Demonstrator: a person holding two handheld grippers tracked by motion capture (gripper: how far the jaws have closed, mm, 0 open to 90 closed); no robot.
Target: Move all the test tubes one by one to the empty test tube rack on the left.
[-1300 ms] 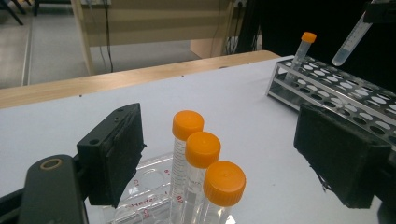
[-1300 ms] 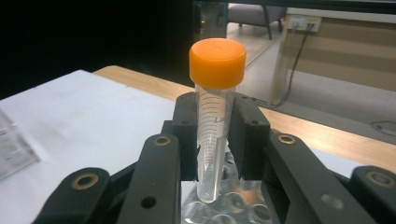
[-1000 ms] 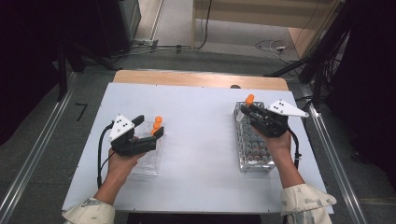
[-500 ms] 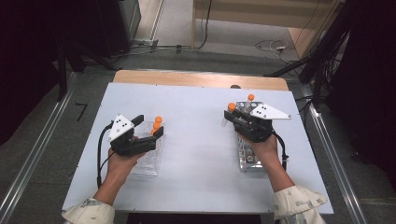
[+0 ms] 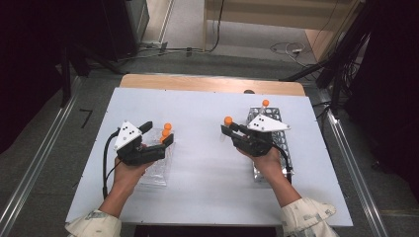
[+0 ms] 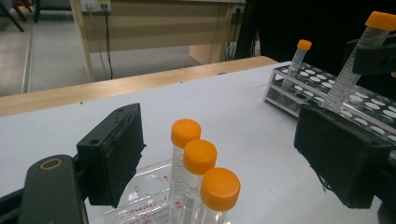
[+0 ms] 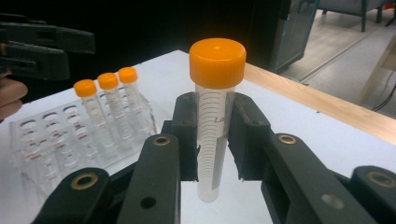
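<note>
- Closest to the person's edge of the bench: both forearms come in from the bottom of the high view, light sleeves at the near edge.
- Left gripper is over the clear plastic rack on the left half of the bench. Its jaws are spread wide with nothing pinched; in the left gripper view three orange-capped tubes stand upright in that rack, right between the open jaws but not touched by them.
- Right gripper is out over bare bench near the middle, just left of the metal rack, and it's clamped tight on one tube. That tube sits upright between the pads, orange cap above them, pointed bottom hanging below, off the bench.
- The metal rack runs along the right side toward the far right corner.
- Furthest back, one more orange-capped tube stands in the far end of the metal rack.
</note>
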